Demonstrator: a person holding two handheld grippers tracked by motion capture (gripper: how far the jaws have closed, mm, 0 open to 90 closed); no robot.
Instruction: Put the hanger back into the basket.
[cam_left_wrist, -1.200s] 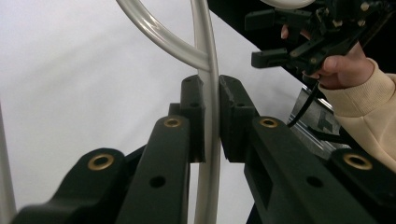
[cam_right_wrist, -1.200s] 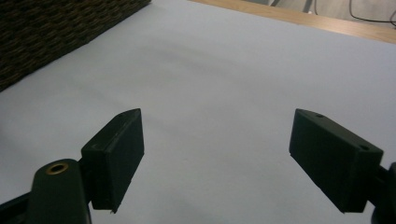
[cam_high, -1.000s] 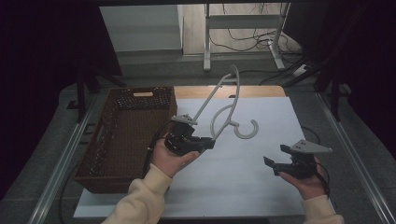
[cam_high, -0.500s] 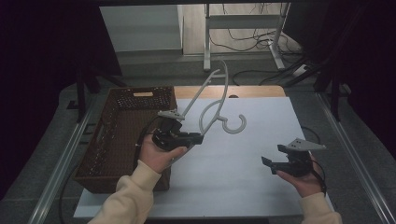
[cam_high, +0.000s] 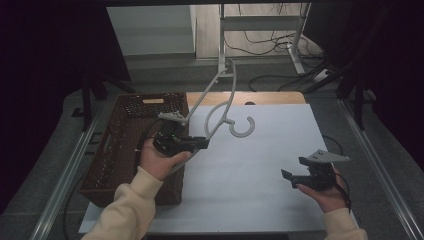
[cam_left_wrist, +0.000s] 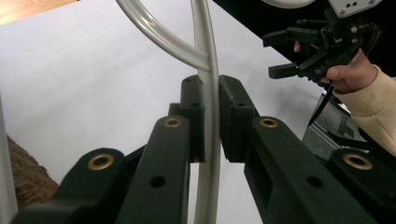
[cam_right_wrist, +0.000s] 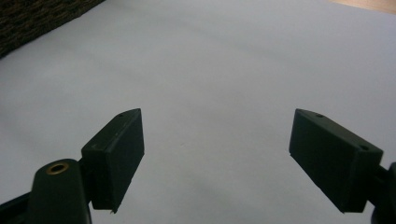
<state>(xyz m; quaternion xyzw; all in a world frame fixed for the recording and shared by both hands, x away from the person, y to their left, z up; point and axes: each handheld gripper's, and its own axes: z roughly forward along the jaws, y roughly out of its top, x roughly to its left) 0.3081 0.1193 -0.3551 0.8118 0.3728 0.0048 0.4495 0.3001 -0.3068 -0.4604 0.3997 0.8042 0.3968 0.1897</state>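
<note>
Left gripper (cam_high: 202, 144), jaws clamped on the pale grey plastic clothes hanger (cam_high: 220, 102), has moved left across the white desk (cam_high: 250, 200), from mid-desk to the desk's left edge beside the dark brown wicker basket (cam_high: 125, 150). Hanger went with it: now tilted up steeper, far end raised past the desk's far edge, hook hanging over the far-middle of the desk. Right gripper (cam_high: 292, 179) shifted slightly toward the near right corner.

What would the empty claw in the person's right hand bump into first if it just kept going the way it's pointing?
Probably just the white tabletop. The right gripper is open and tilted down at bare surface; the basket sits off to the side, though depth is hard to judge.
</note>
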